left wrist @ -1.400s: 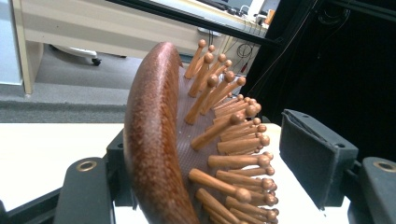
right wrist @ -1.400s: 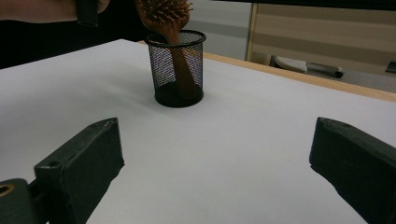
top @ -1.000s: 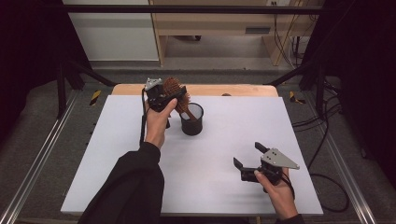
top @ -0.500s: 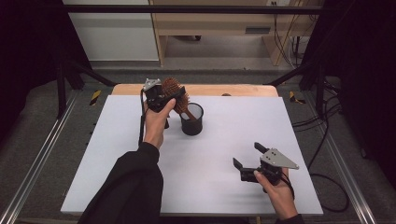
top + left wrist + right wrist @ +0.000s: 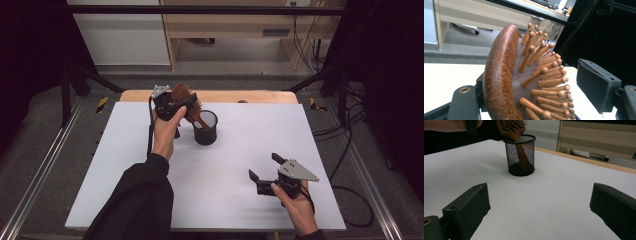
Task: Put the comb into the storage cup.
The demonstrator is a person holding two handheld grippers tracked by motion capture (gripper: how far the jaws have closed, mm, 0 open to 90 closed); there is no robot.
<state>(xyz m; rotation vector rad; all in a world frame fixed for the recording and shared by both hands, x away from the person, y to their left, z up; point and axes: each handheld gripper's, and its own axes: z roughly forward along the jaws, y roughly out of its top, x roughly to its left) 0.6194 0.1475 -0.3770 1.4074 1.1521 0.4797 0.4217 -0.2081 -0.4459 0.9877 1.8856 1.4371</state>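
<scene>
The left gripper [image 5: 170, 102], held up at the far side of the table [image 5: 125, 165], has its 2 jaws around the head of a wooden hairbrush [image 5: 524, 82]; one jaw seems to lie against the brush's back, the other stands just off the bristle tips, so the grip looks loose. The brush handle leans down into a black mesh cup [image 5: 205, 127] standing just beside that hand. Well apart, near the front right, the right gripper [image 5: 266, 171] rests low with its jaws spread wide on nothing.

Black sleeve [image 5: 135, 200] on the left arm, black tools with grey three-cornered plates, perhaps foam-padded jaws
</scene>
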